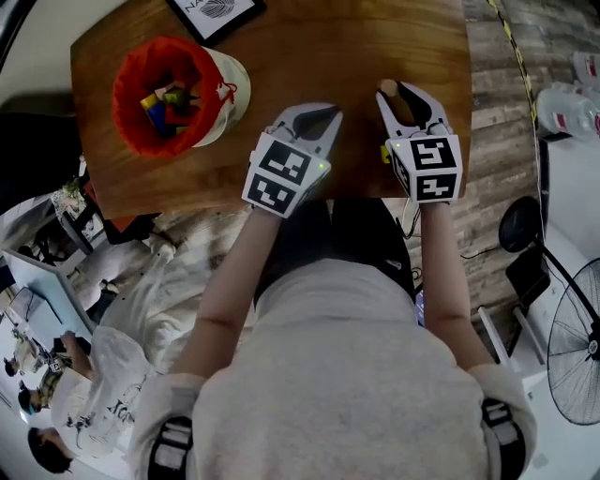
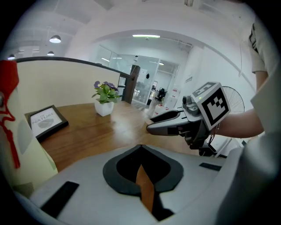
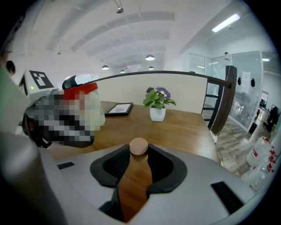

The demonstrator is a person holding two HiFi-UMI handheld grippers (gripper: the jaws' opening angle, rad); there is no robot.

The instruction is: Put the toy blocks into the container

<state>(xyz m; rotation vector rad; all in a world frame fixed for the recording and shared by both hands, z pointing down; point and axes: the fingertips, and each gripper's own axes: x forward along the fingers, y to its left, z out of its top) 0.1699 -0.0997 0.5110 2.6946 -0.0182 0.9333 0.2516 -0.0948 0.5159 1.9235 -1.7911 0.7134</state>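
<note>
A cream bag-like container (image 1: 230, 80) with a red lining stands at the table's far left, several coloured toy blocks (image 1: 164, 105) inside it. My right gripper (image 1: 398, 89) is over the table's right side, shut on a round tan wooden block (image 1: 387, 87). The right gripper view shows that block (image 3: 138, 146) pinched at the tips of the right gripper (image 3: 138, 151). My left gripper (image 1: 328, 114) hovers beside it near the table's front edge, right of the container. In its own view the left gripper (image 2: 140, 147) has its tips together and nothing between them.
A framed picture (image 1: 214, 11) lies at the table's far edge behind the container. A small potted plant (image 3: 158, 103) stands on the far end of the wooden table (image 1: 309, 56). Off the table's right side are bottles (image 1: 562, 108) and a floor fan (image 1: 572, 347).
</note>
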